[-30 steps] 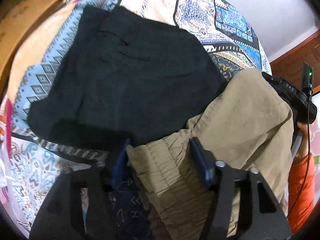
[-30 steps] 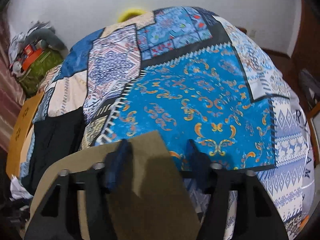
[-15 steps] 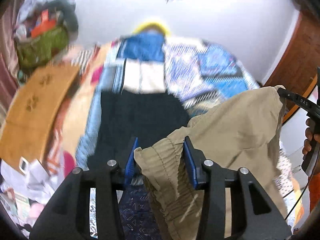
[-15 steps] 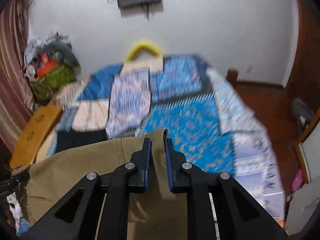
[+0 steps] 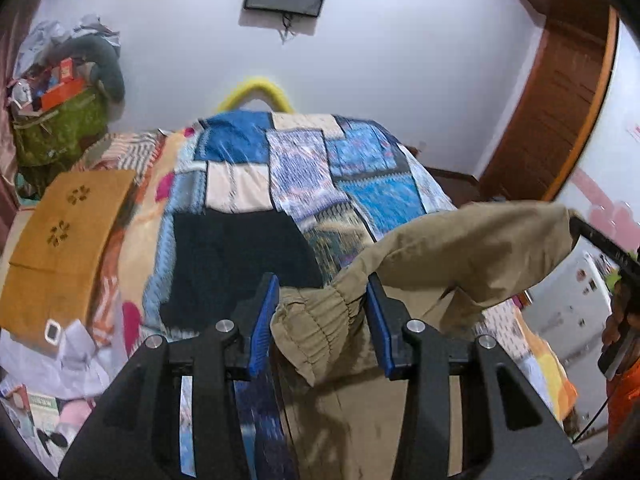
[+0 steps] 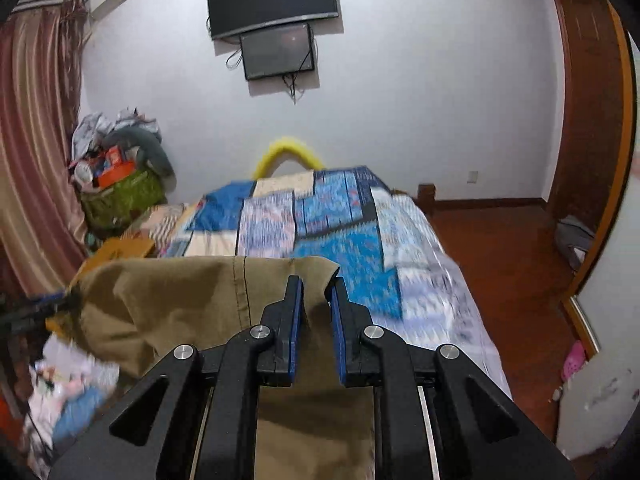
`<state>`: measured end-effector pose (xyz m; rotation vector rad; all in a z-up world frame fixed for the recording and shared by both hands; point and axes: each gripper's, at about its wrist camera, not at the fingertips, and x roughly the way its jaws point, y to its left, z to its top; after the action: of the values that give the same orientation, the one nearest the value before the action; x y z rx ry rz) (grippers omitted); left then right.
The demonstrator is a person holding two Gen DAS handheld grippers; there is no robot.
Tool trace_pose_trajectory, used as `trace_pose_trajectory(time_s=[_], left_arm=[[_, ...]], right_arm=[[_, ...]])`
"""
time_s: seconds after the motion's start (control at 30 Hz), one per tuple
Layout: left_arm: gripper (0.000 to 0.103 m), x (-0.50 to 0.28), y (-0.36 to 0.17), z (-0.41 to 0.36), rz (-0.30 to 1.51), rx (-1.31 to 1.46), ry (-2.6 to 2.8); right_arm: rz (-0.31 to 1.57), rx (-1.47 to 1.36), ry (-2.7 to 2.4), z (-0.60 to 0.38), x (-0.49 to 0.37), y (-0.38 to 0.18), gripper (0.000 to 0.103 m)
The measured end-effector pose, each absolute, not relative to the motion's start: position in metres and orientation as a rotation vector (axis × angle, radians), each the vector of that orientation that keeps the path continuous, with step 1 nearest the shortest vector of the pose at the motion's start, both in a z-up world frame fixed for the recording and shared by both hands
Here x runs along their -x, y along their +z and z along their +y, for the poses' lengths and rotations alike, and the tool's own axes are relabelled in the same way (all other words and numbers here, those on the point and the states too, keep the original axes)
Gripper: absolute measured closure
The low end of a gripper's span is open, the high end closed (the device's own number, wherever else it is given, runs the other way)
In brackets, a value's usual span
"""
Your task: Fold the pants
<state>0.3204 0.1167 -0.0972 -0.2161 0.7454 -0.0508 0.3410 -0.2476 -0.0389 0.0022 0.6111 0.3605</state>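
Khaki pants hang in the air between my two grippers, above the bed. My left gripper is shut on the gathered elastic waistband, which bunches between the blue pads. My right gripper is shut on the other end of the khaki pants, pinching a corner of the cloth. The right gripper also shows at the right edge of the left wrist view.
A bed with a blue patchwork quilt lies ahead. A black garment lies flat on it. A brown board and a clutter pile are at the left. Two screens hang on the wall. A wooden door is at right.
Both grippers have lifted the khaki pants up off the bed and tilted up toward the far wall. The right gripper closed on the cloth.
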Motion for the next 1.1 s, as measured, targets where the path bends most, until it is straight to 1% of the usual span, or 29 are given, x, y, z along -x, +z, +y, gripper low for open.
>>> trace_pose_trajectory(time_s=[0.17,0.33,0.47,0.53,0.67,0.7,0.77,0.8,0.83,0.87,0.93,0.97,1.0,1.03,1.1], left_arm=[[0.060,-0.278,-0.122,0.098,0.797,0.205,-0.115],[0.060,-0.242,-0.151,0.080,0.848,0.131,-0.124],[0.060,-0.221,-0.169,0.071,0.875,0.071,-0.111],[0.059,-0.211,-0.175,0.068,0.888,0.047,-0.101],[0.057,-0.197,-0.180,0.068,0.900,0.014,-0.085],[0.057,-0.194,-0.177,0.068,0.898,0.004,-0.076],[0.057,-0.188,-0.168,0.069,0.885,-0.020,-0.068],[0.057,-0.185,-0.162,0.068,0.871,-0.032,-0.063],[0.053,-0.183,-0.157,0.067,0.858,-0.045,-0.057],[0.050,-0.181,-0.150,0.066,0.840,-0.065,-0.049],[0.041,-0.178,-0.139,0.058,0.806,-0.105,-0.049],[0.039,-0.177,-0.135,0.052,0.793,-0.127,-0.059],[0.035,-0.176,-0.132,0.047,0.788,-0.140,-0.070],[0.029,-0.177,-0.131,0.039,0.793,-0.155,-0.089],[0.022,-0.182,-0.134,0.026,0.828,-0.161,-0.117]], right_arm=[[0.678,0.062,0.355,-0.261,-0.285,-0.082,0.091],[0.773,0.089,0.344,-0.264,-0.243,-0.128,0.091],[0.828,0.081,0.323,-0.269,-0.227,-0.153,0.090],[0.863,0.058,0.313,-0.274,-0.222,-0.162,0.088],[0.899,0.053,0.285,-0.284,-0.202,-0.171,0.087],[0.901,0.054,0.286,-0.286,-0.197,-0.170,0.084],[0.886,0.044,0.319,-0.288,-0.182,-0.165,0.073],[0.870,0.040,0.332,-0.288,-0.177,-0.160,0.060],[0.851,0.041,0.336,-0.287,-0.170,-0.156,0.051],[0.817,0.048,0.339,-0.284,-0.164,-0.149,0.049],[0.776,0.064,0.352,-0.277,-0.158,-0.138,0.047],[0.764,0.067,0.364,-0.272,-0.157,-0.133,0.046],[0.758,0.063,0.385,-0.266,-0.157,-0.129,0.044],[0.756,0.057,0.408,-0.260,-0.157,-0.127,0.043],[0.756,0.053,0.464,-0.243,-0.159,-0.125,0.042]])
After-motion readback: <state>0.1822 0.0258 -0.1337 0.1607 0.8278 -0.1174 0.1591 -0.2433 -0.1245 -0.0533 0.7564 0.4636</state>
